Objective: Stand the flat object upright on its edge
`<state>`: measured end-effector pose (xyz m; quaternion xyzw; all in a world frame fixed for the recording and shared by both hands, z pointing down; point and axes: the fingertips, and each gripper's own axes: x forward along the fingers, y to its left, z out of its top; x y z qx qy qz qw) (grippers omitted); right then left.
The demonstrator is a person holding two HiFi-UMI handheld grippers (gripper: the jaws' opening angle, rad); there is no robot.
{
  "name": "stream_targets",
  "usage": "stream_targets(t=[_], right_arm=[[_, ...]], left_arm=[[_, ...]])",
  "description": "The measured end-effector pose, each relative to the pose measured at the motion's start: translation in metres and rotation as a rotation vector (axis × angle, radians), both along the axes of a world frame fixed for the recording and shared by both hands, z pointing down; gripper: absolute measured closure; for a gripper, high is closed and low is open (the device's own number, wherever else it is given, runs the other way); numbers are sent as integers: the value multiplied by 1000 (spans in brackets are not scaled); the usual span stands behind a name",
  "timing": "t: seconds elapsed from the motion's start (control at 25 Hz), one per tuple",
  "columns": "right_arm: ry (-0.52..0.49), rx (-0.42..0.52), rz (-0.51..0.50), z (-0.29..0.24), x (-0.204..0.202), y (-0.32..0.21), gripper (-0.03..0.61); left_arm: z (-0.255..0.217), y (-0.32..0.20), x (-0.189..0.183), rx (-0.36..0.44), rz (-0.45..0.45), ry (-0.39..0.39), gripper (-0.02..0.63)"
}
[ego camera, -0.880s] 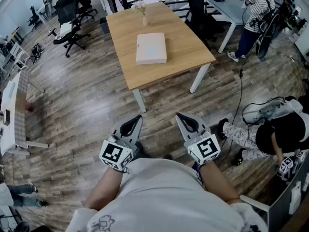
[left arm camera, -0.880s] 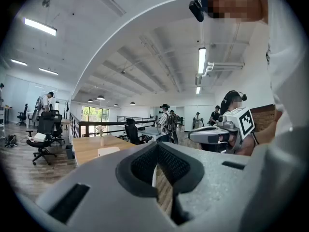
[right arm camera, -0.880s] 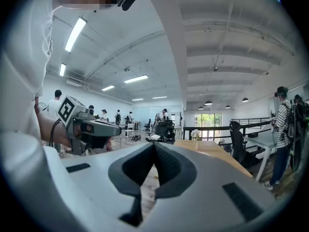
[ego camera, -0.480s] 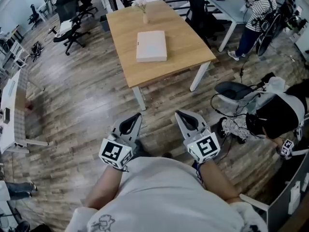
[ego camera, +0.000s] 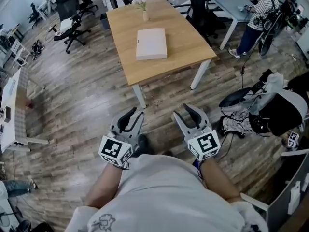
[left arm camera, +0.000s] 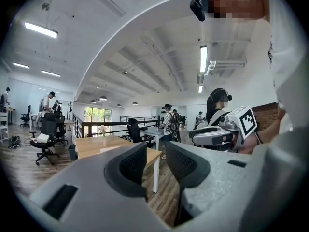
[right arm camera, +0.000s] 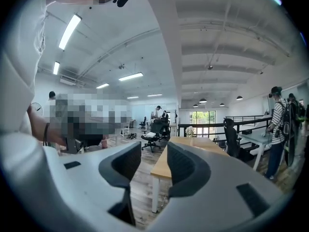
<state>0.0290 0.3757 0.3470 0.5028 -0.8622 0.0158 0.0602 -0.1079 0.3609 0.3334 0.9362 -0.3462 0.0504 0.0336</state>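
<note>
A flat white box (ego camera: 151,43) lies flat on the wooden table (ego camera: 188,45), near its middle. A small vase with flowers (ego camera: 144,14) stands at the table's far end. Both grippers hang close to my body over the wood floor, well short of the table. My left gripper (ego camera: 131,116) is open, with nothing between its pads (left arm camera: 130,166). My right gripper (ego camera: 188,114) is also open and empty, its pads (right arm camera: 181,166) apart. Both gripper views look level toward the table (right arm camera: 186,144).
Black office chairs (ego camera: 72,30) stand at the far left and another (ego camera: 200,8) behind the table. A person in dark headgear (ego camera: 277,110) crouches at the right among cables. A standing person (ego camera: 256,18) is by a white desk at the far right. A bench (ego camera: 19,110) lies left.
The jaws of both grippers, together in the earlier frames, now stand apart. The person at the right has shifted, and a dark chair seat now shows beside them.
</note>
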Motion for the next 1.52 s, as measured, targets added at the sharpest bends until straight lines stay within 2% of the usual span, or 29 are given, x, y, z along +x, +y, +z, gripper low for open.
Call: stream_targets(t=[0.08, 0.2, 0.72, 0.92, 1.52], right_arm=[[2, -8, 0, -1, 2, -1, 389], [8, -14, -4, -8, 5, 1, 371], [26, -61, 48, 15, 26, -56, 370], [28, -79, 52, 26, 27, -105, 370], [52, -110, 61, 34, -17, -276, 370]], left_arm=[[1, -1, 3, -13, 8, -3, 462], [-1, -1, 7, -30, 13, -11, 431], [20, -66, 23, -56, 31, 1, 422], [28, -118, 24, -68, 39, 22, 419], [40, -301, -15, -108, 68, 47, 416]])
